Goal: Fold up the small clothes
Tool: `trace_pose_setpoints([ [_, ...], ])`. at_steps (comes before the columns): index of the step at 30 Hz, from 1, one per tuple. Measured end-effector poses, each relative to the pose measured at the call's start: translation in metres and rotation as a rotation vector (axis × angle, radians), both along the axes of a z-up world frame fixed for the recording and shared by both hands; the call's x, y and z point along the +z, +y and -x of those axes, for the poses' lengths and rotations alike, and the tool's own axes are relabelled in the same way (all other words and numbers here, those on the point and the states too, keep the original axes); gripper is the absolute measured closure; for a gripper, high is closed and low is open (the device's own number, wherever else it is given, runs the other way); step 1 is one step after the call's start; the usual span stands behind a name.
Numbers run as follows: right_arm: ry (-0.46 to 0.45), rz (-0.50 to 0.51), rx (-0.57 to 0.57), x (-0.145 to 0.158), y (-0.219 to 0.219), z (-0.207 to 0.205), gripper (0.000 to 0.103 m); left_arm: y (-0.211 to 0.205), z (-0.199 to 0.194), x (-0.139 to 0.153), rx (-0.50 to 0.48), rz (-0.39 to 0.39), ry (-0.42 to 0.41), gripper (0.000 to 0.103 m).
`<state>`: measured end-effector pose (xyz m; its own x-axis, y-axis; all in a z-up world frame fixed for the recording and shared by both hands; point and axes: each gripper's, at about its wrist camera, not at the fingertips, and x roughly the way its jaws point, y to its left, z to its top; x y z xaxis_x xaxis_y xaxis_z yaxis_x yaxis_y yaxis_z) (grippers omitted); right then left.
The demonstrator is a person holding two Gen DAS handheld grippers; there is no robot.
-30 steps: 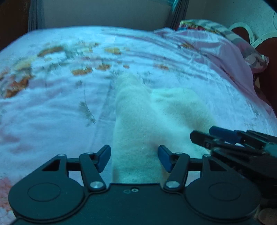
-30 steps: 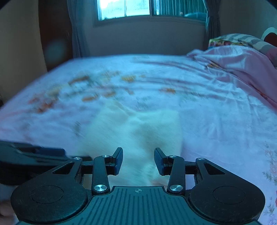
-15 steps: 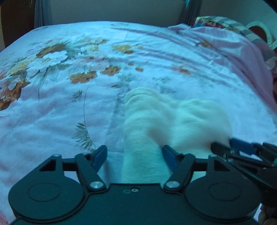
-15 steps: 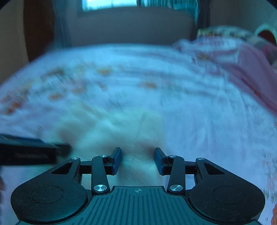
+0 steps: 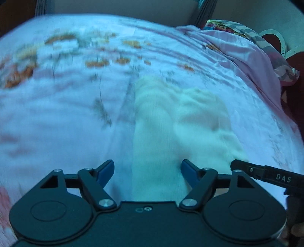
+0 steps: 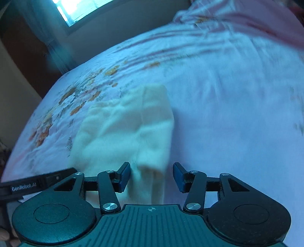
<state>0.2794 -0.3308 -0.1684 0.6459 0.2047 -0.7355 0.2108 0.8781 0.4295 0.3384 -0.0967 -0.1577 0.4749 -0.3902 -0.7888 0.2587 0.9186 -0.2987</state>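
Cream garment (image 5: pixel 171 123) lies flat on floral bedsheet (image 5: pixel 57 114), its near edge between the spread fingers of my left gripper (image 5: pixel 147 170) and my right gripper (image 6: pixel 151 175), neither gripping.

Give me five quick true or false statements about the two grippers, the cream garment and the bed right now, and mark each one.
1. The left gripper is clamped shut on the cream garment. False: its jaws stand wide apart with the cloth lying between them.
2. The garment lies on a floral bedsheet. True.
3. The right gripper is open, with a near edge of the garment between its fingers. True.
4. The garment is dark blue. False: it is pale cream.
5. A window shows behind the bed in the right wrist view. True.
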Motion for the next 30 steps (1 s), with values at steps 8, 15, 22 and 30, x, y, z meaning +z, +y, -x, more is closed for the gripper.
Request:
trace_pose_setpoints([
  [8, 0.014, -0.203, -0.020, -0.017, -0.012, 0.007, 0.050, 0.004, -0.007, -0.017, -0.030, 0.113, 0.081, 0.030],
  [15, -0.006, -0.232, -0.036, -0.033, -0.007, -0.020, 0.056, -0.014, -0.019, -0.026, -0.051, 0.115, 0.072, 0.041],
  [22, -0.032, -0.154, 0.013, -0.033, 0.010, -0.027, 0.075, -0.018, -0.021, -0.024, -0.057, 0.116, 0.058, 0.059],
  [30, -0.048, -0.103, -0.001, -0.025, 0.021, -0.025, 0.079, -0.029, -0.008, -0.008, -0.072, 0.042, -0.029, 0.067],
])
